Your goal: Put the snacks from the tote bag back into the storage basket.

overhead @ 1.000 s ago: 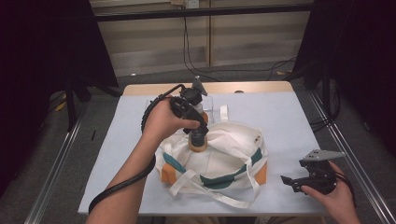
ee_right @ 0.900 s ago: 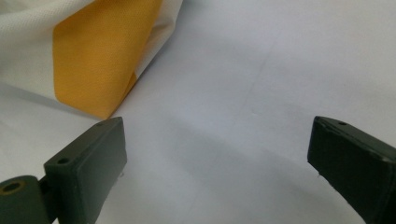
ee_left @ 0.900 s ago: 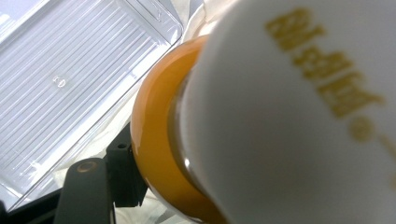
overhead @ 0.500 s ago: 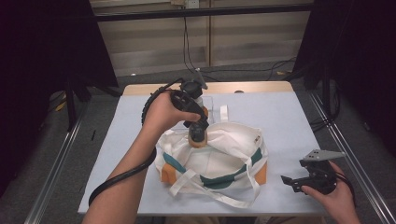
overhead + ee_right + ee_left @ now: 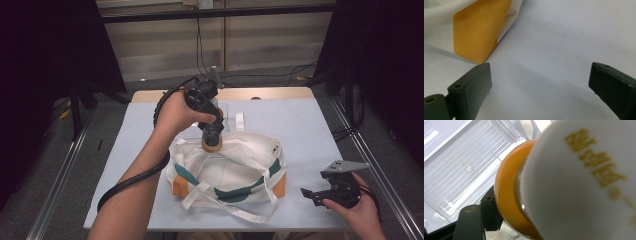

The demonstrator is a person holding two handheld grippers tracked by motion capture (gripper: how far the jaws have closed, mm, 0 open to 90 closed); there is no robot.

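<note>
A white tote bag (image 5: 235, 167) with orange and green panels lies open in the middle of the table. My left gripper (image 5: 212, 134) points down over the bag's far rim and is shut on a white bottle (image 5: 212, 144) with an orange cap. In the left gripper view the bottle (image 5: 579, 182) is close up, white with gold lettering and an orange ring, beside one black finger (image 5: 471, 220). My right gripper (image 5: 312, 192) rests low at the table's near right, open and holding nothing. In the right gripper view, my right gripper (image 5: 539, 92) faces the bag's orange corner (image 5: 479, 32).
A clear plastic tray (image 5: 226, 111) lies on the table just behind the bag, seen from above as the ribbed tray (image 5: 461, 167). Bag straps (image 5: 220, 207) trail toward the near edge. Bare grey table (image 5: 310, 130) stretches to the right of the bag.
My left gripper has risen a little and shifted toward the far side with the bottle still in it. The right gripper has stayed put.
</note>
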